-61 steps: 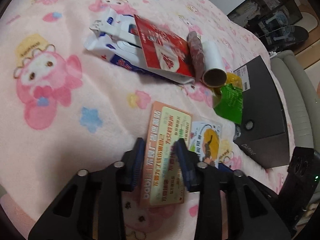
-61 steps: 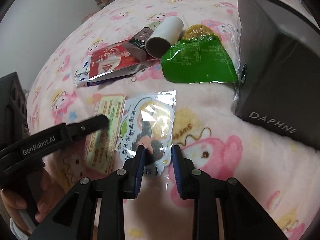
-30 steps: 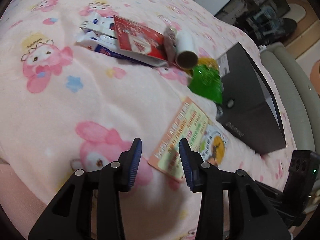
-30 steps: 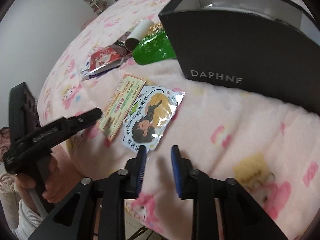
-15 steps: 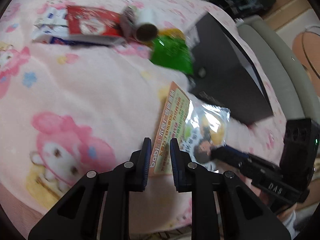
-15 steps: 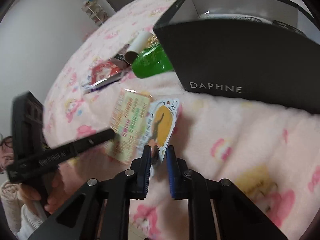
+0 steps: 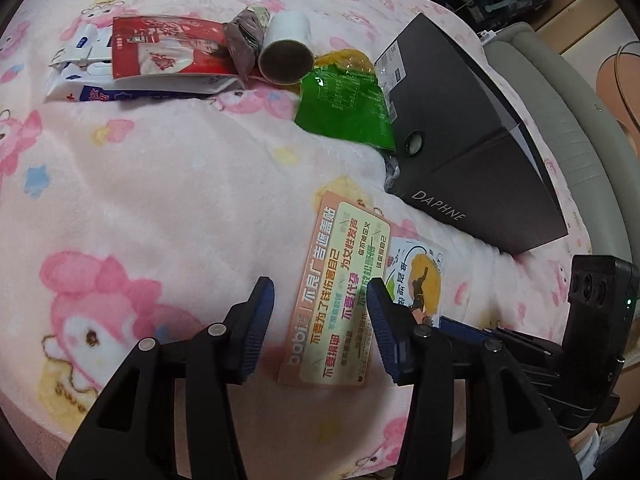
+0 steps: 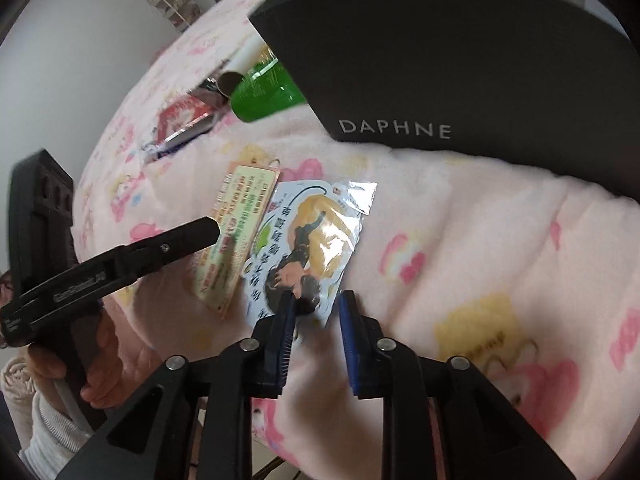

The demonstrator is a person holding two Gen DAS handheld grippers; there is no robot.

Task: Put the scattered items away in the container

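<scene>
An orange-and-green printed card (image 7: 340,300) lies flat on the pink blanket, beside a clear-wrapped sticker pack (image 7: 416,276) with a cartoon figure. My left gripper (image 7: 320,308) is open, its fingers straddling the card's near end. My right gripper (image 8: 314,308) is open, low over the near end of the sticker pack (image 8: 312,240). The card (image 8: 236,232) lies left of it. The black DAPHNE box (image 7: 472,152) stands behind, also in the right wrist view (image 8: 460,60).
Farther back lie a green packet (image 7: 344,108), a cardboard roll (image 7: 286,52), a brown pouch (image 7: 242,40), a red packet (image 7: 168,48) on a white-blue pack (image 7: 92,80). A grey sofa edge (image 7: 560,120) runs at right.
Both grippers were nearly shut half a second ago and have opened. The left one now straddles the card; the right one has dropped closer to the sticker pack.
</scene>
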